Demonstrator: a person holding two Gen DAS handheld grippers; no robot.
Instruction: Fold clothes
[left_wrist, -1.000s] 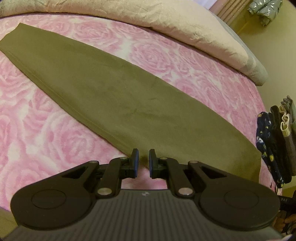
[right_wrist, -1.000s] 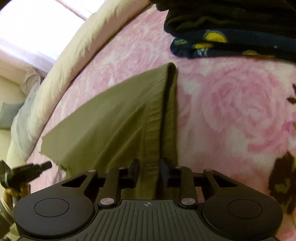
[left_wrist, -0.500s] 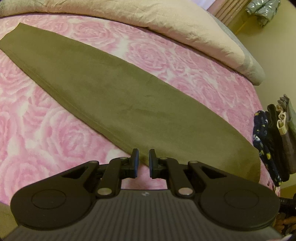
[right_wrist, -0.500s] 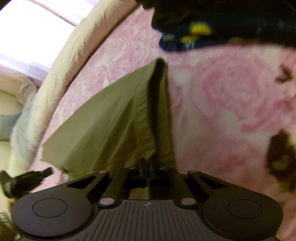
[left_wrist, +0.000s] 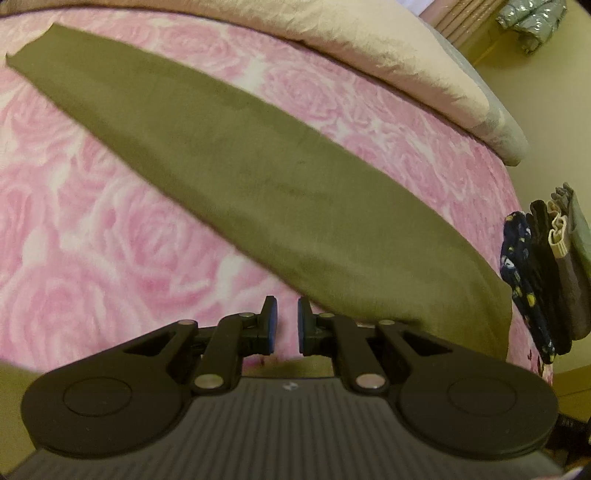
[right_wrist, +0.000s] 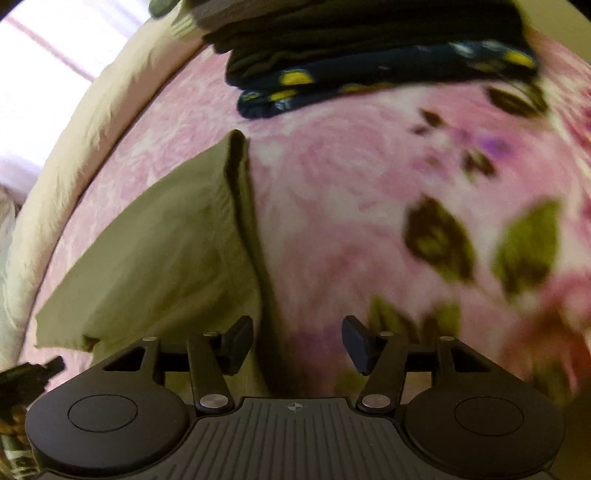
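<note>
A long olive garment (left_wrist: 240, 177) lies folded into a narrow band across the pink rose blanket (left_wrist: 92, 258). My left gripper (left_wrist: 283, 321) hovers over the blanket just off the band's near edge. Its jaws are almost closed, with a thin gap and nothing in it. In the right wrist view the garment's end (right_wrist: 166, 251) lies left of centre, its folded edge running down under my right gripper (right_wrist: 297, 345). That gripper's jaws are opening wide. The pads touch no cloth.
A stack of folded clothes (left_wrist: 543, 273), dark blue with yellow prints at the bottom, sits on the blanket's far end (right_wrist: 369, 48). A beige duvet (left_wrist: 388, 62) borders the far side of the bed (right_wrist: 74, 147). Leaf prints mark the blanket (right_wrist: 351, 221) at the right.
My right gripper was shut on the olive edge half a second ago; its jaws now stand wide and it has shifted right. The left gripper drifted slightly along the band, jaws unchanged.
</note>
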